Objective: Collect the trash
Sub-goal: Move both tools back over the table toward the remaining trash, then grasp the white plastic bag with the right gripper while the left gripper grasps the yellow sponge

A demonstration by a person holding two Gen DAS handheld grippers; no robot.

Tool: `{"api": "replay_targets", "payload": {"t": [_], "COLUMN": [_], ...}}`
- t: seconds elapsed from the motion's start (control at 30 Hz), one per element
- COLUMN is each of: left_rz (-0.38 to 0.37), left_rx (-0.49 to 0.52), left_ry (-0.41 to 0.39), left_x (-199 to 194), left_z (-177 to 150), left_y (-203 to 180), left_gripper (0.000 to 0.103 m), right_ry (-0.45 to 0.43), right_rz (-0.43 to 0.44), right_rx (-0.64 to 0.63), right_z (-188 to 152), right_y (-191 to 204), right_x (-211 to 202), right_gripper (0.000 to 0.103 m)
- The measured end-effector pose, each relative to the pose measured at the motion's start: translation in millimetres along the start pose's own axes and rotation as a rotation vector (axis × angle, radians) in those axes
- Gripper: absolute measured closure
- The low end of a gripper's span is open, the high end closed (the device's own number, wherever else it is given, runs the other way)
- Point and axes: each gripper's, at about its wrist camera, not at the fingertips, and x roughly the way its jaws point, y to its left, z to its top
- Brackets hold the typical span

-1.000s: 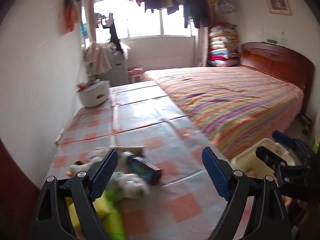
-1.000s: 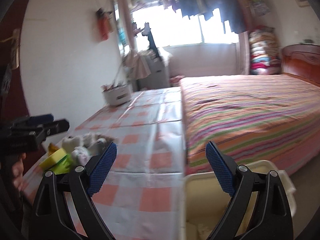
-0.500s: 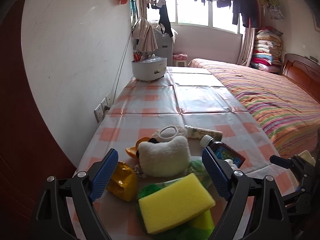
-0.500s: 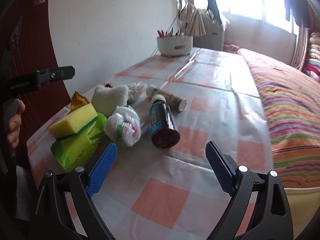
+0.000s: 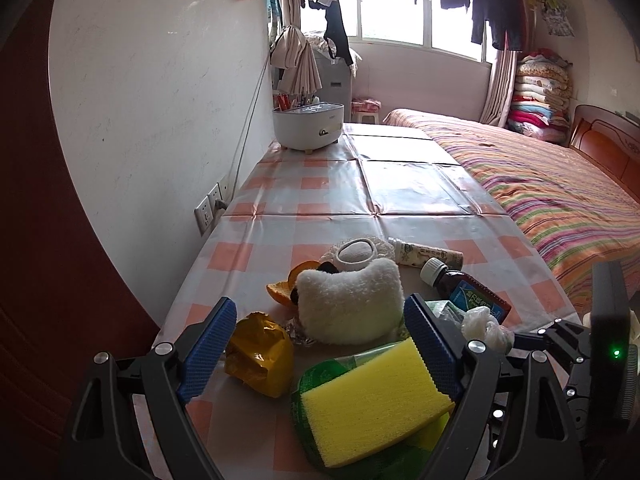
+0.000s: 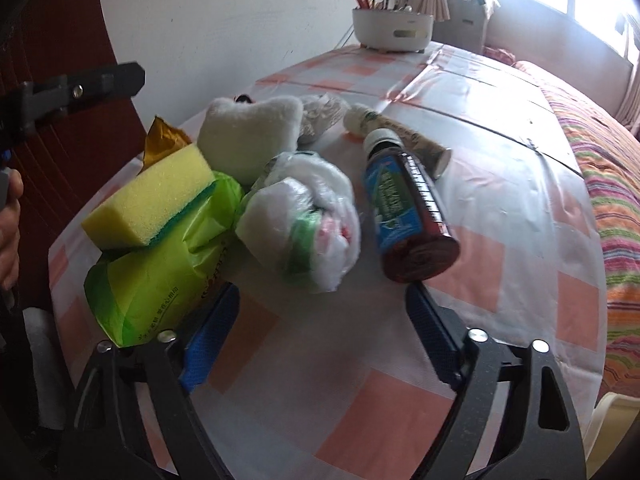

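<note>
White wall (image 5: 152, 80), bright window (image 5: 396, 4) — striped bed (image 5: 552, 196), checked table (image 5: 400, 184)

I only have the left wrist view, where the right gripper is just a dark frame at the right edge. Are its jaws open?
Observer: Yes. In the right wrist view the right gripper is open. Its jaws have just been closing, with nothing between them.
Operator: What is it aimed at?
Observer: The bag bundle lies just ahead of it. The bottle lies on its side beside the bundle, base toward the gripper.
Operator: What is under the sponge?
Observer: A green pack with printed text. The sponge rests on top of it.
</note>
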Motion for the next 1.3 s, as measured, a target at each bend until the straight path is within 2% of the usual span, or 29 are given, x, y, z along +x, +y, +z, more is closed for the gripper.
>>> {"api": "replay_targets", "payload": {"t": [0.07,0.13,0.17,0.2,0.23,0.27,0.67,1.0,1.13,1.17,1.2,1.23,1.27,1.3], "left_rz": [0.002,0.004,0.005,0.005,0.005,0.006,0.011,0.010,0.008,0.008,0.007,0.007,0.006,0.006], "left_rx": [-0.005,-0.009,-0.012,-0.014,-0.015,-0.017,-0.058,-0.047,-0.044,-0.042,-0.041,-0.040,-0.039,-0.039], "left_ry": [0.003,0.008,0.009,0.011,0.012,0.011,0.005,0.010,0.013,0.013,0.012,0.012,0.012,0.013], "left_x": [1.1,2.5,2.9,3.1,3.0,2.5,0.0,2.5,3.2,3.0,2.9,2.7,2.7,2.9], "left_z": [-0.3,-1.5,-1.8,-2.2,-2.3,-2.7,-0.8,-1.4,-2.0,-2.1,-2.3,-2.5,-2.6,-2.2], "left_y": [3.6,6.9,8.3,9.5,10.6,12.1,27.0,24.2,23.1,22.6,22.3,22.2,21.7,21.5], "left_gripper": [0.020,0.020,0.020,0.020,0.020,0.020,0.020,0.020,0.020,0.020,0.020,0.020,0.020,0.020], "right_ry": [0.011,0.023,0.022,0.021,0.022,0.023,-0.078,-0.116,-0.102,-0.085,-0.079,-0.091,-0.111,-0.139], "right_rz": [-0.009,-0.017,-0.015,-0.014,-0.007,-0.003,-0.023,-0.025,-0.036,-0.039,-0.052,-0.066,-0.085,-0.104], "right_rx": [-0.006,-0.019,-0.011,-0.002,0.005,0.010,0.031,0.032,0.050,0.048,0.050,0.055,0.054,0.039], "right_z": [1.5,3.7,4.8,5.7,6.3,6.4,11.8,11.9,9.2,7.4,5.7,4.0,3.5,2.6], "right_y": [1.0,3.2,2.2,1.5,0.0,-1.0,-5.8,-6.8,-12.6,-13.7,-14.7,-15.5,-14.6,-12.2], "right_x": [3.5,5.2,5.3,5.7,6.4,6.4,-18.5,-29.9,-25.8,-22.9,-21.0,-22.3,-25.3,-31.5], "right_gripper": [0.053,0.062,0.072,0.090,0.099,0.102,0.103,0.103,0.101,0.093,0.066,0.045,0.017,0.016]}}
